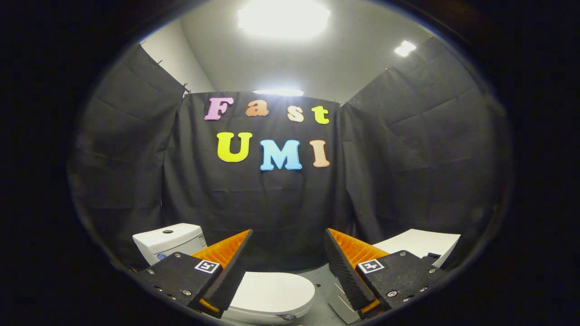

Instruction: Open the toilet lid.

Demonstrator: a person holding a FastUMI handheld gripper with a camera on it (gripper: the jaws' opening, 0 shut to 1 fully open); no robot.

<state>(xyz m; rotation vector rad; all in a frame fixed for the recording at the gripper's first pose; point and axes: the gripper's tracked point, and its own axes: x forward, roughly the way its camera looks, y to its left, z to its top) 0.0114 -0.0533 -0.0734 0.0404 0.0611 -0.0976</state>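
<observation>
Room: a booth is seen, closed in by creased black cloth walls [281,199] hung on three sides, with pale painted wall showing above the cloth at the far left corner.
Ceiling: a plain white ceiling [344,54] is noted, lit by one large bright panel light [284,18] overhead and a smaller light [405,48] toward the right; strong glare is given off by the large one.
Floor: a smooth grey floor [322,290] is seen low between the fixtures.
Toilet: a white ceramic toilet is placed low and to the left, its white ceramic tank [168,241] with a round button on top set against the cloth wall.
Lid: the smooth white oval toilet lid [272,290] is observed lying flat and closed on the bowl, below and just ahead of the fingers, partly covered by the left finger.
Second fixture: a white flat-topped unit [419,244] is seen on the right, behind the right finger; its kind cannot be told.
Gripper: the gripper [287,267] is held above the lid with its fingers spread wide apart; nothing is held between them and no contact with the lid is seen.
</observation>
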